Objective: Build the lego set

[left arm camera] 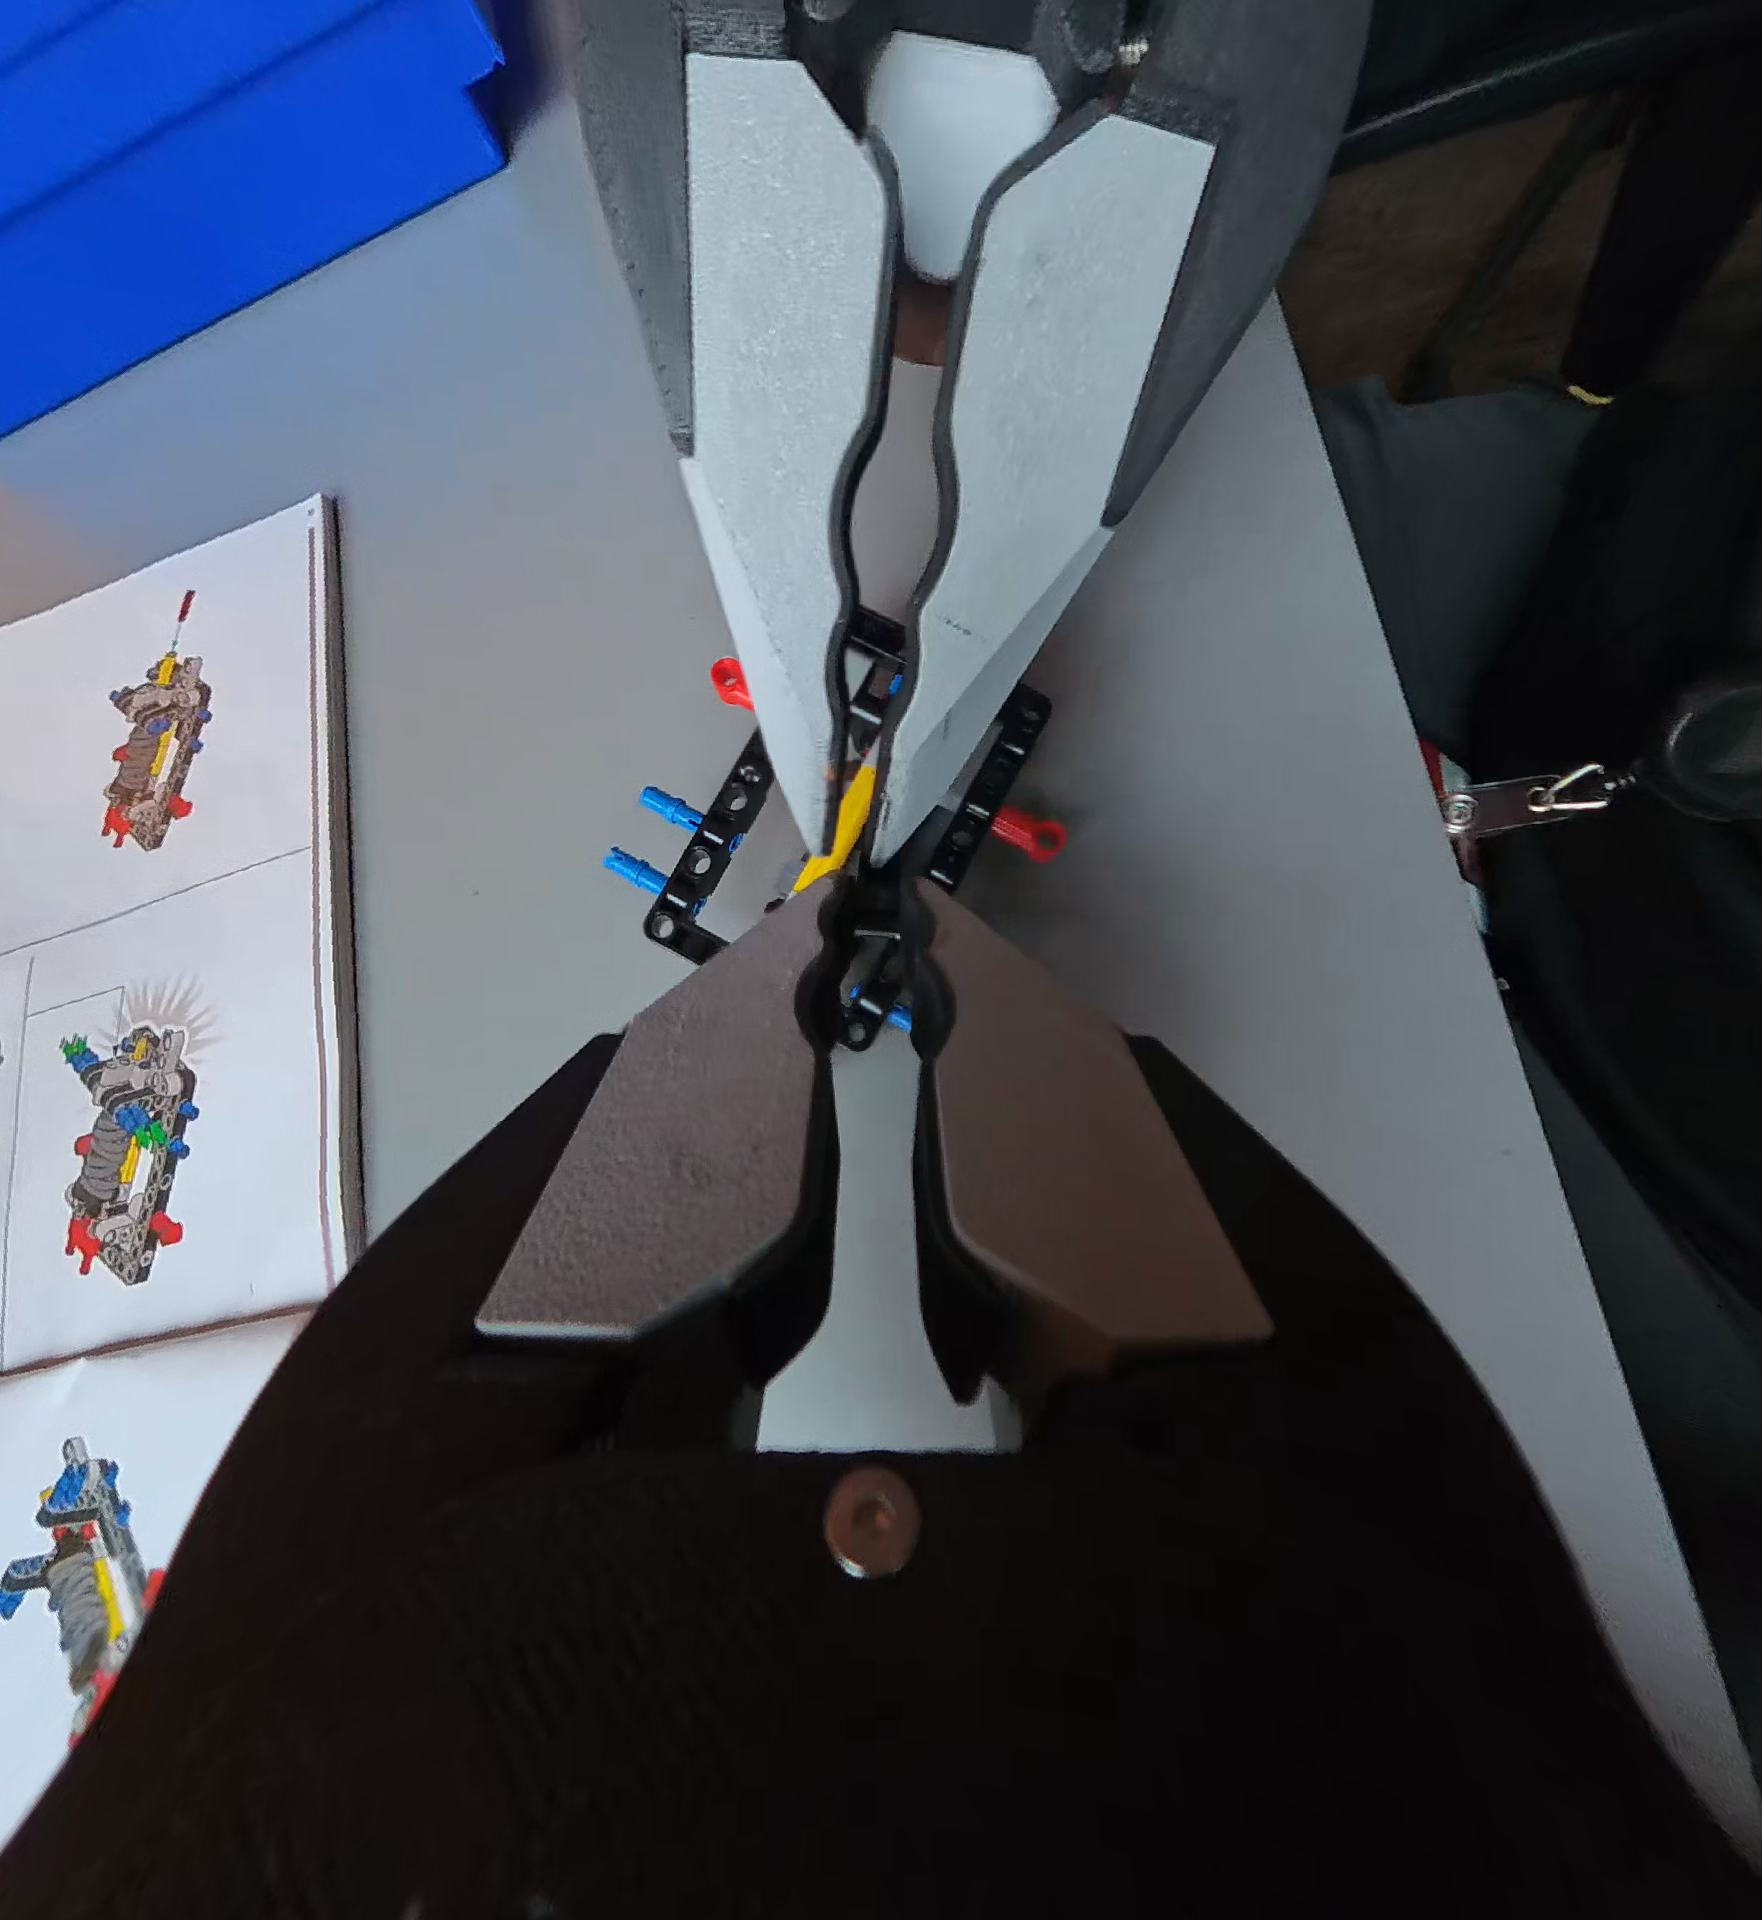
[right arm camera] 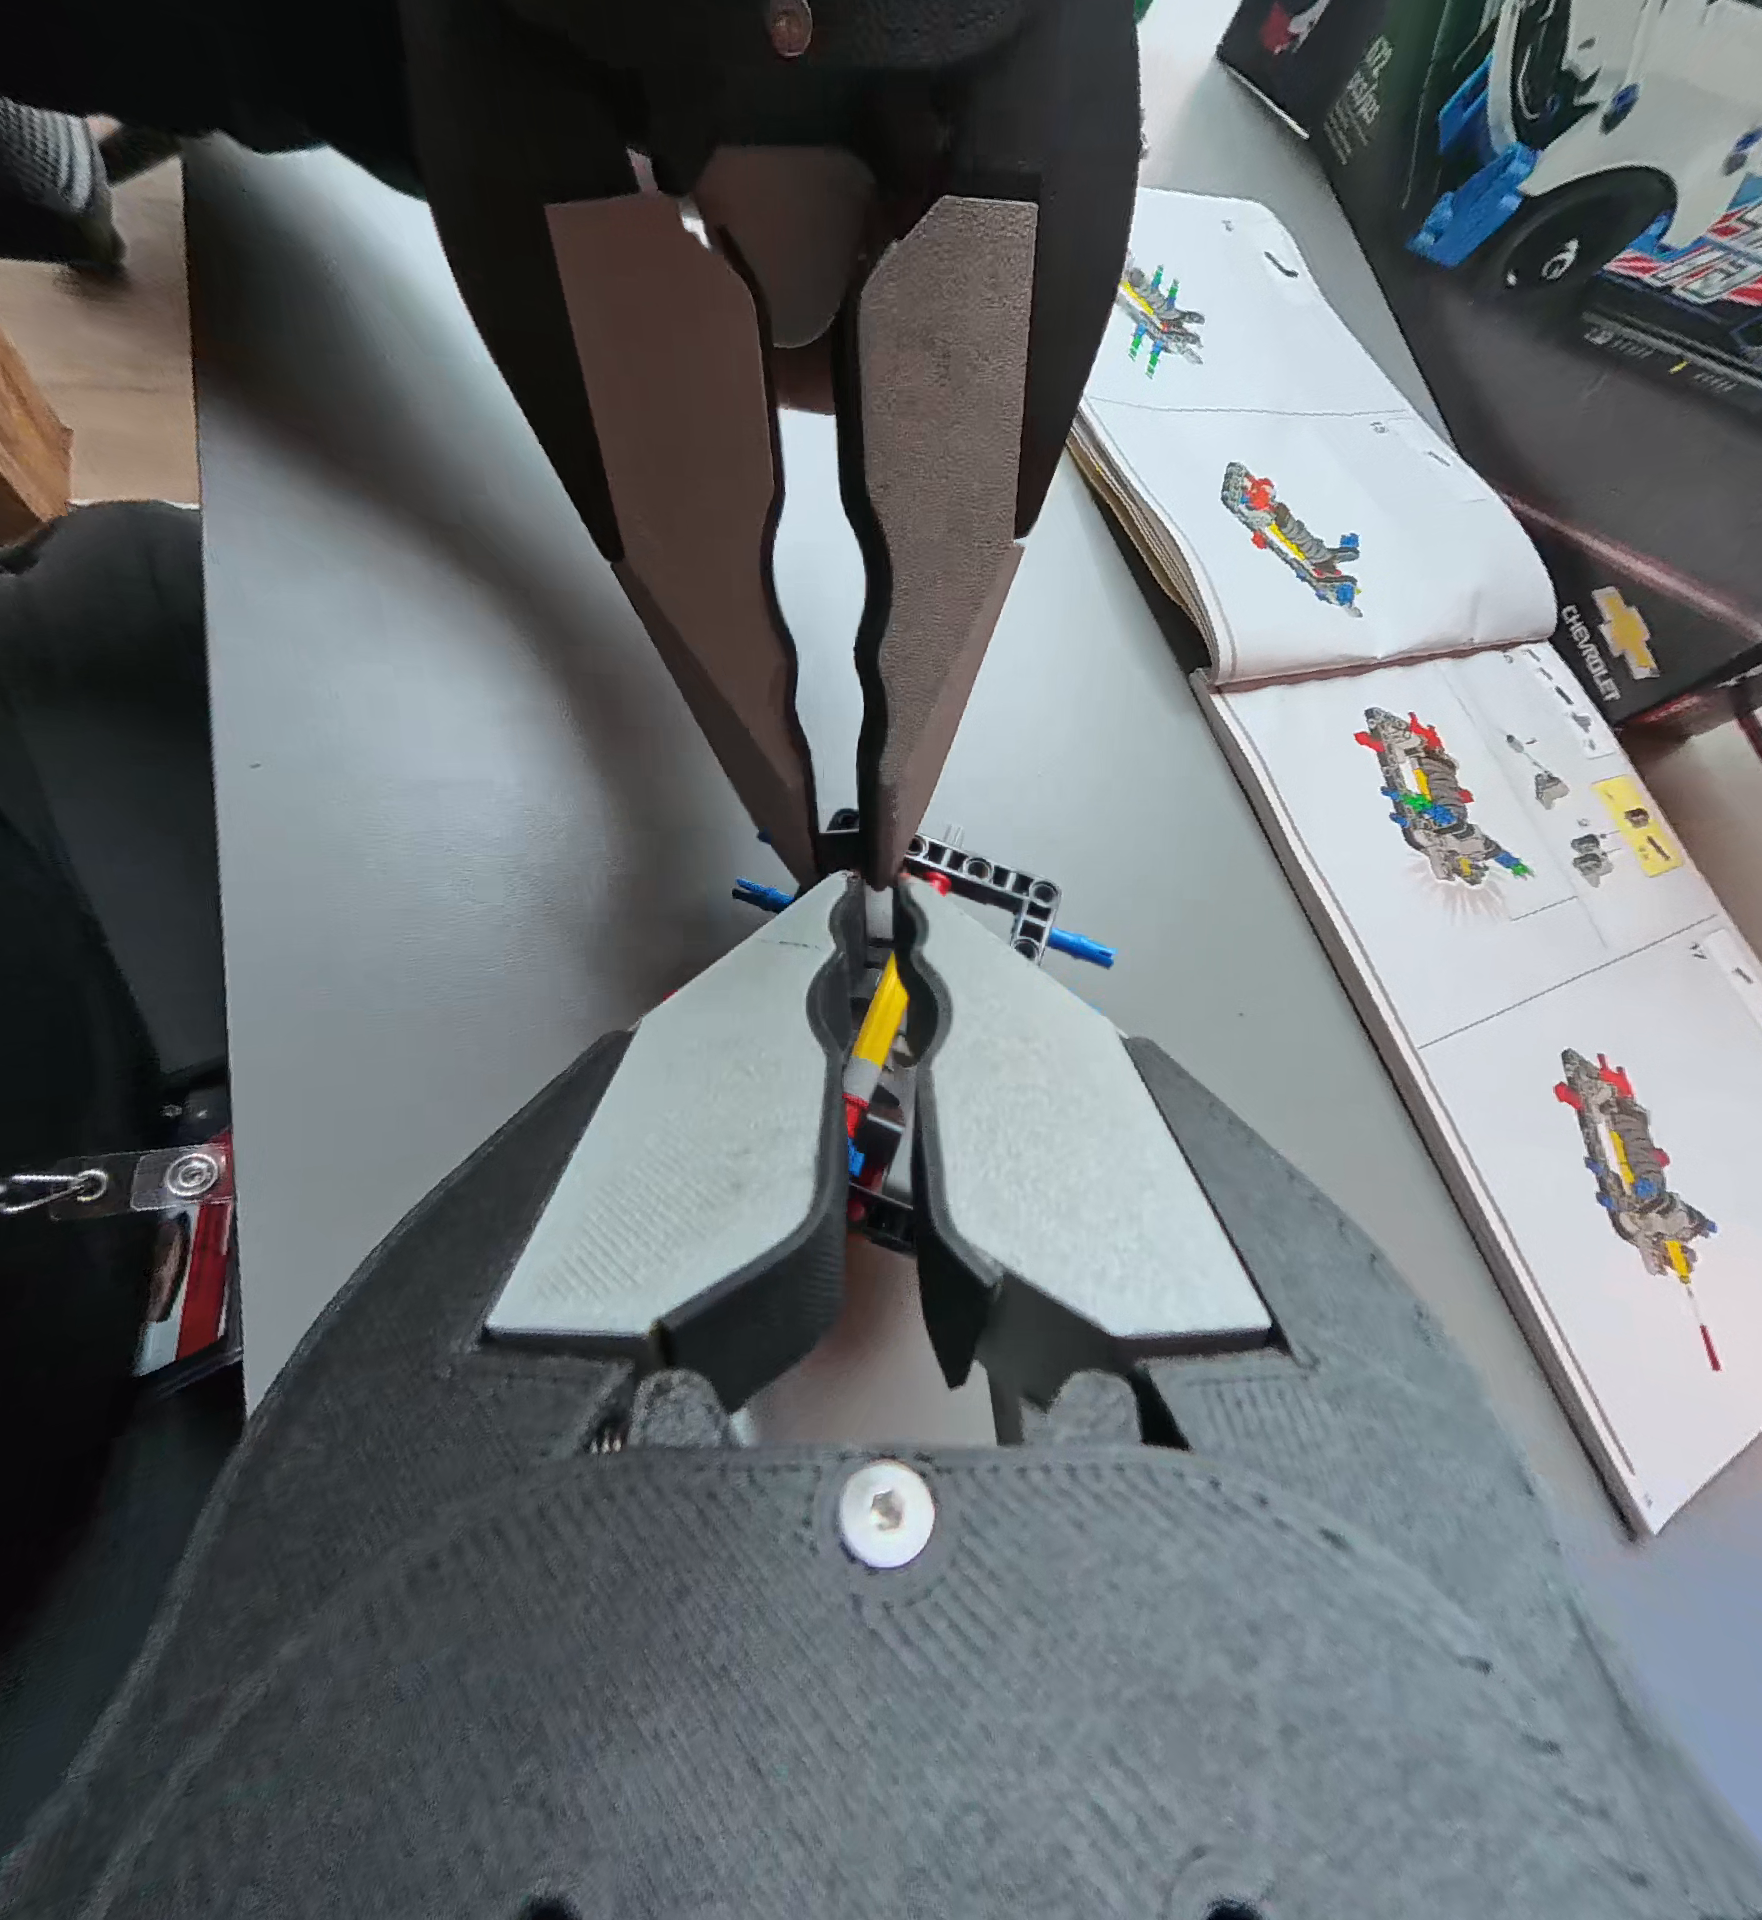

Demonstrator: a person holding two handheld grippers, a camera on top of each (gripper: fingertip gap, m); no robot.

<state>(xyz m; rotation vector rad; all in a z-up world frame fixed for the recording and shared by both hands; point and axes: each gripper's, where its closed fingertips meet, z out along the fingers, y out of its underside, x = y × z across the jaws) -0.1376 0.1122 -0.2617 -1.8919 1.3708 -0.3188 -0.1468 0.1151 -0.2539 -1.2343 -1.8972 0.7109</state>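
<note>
A black Lego frame (left arm camera: 708, 836) with blue pins (left arm camera: 664, 805) and red pieces (left arm camera: 1028, 831) sits just above the grey table (left arm camera: 492, 571). My left gripper (left arm camera: 869, 920), with dark brown fingers, is shut on the near end of the frame, where a black part with blue pins shows between its fingers. My right gripper (left arm camera: 851, 850), with pale grey fingers, comes in from the opposite side, tip to tip. In the right wrist view my right gripper (right arm camera: 872, 899) is shut on a yellow axle (right arm camera: 877, 1013) inside the frame (right arm camera: 1002, 873). The left gripper (right arm camera: 846, 862) meets it from above.
An open instruction booklet (left arm camera: 129, 935) lies left of the frame and also shows in the right wrist view (right arm camera: 1479, 831). A blue box (left arm camera: 181, 156) stands at the far left. The set's box (right arm camera: 1635, 208) is behind the booklet. A person in dark clothes with a badge reel (left arm camera: 1542, 795) is at the table's edge. Only a small space, under 4 cm, lies between the two pairs of fingers.
</note>
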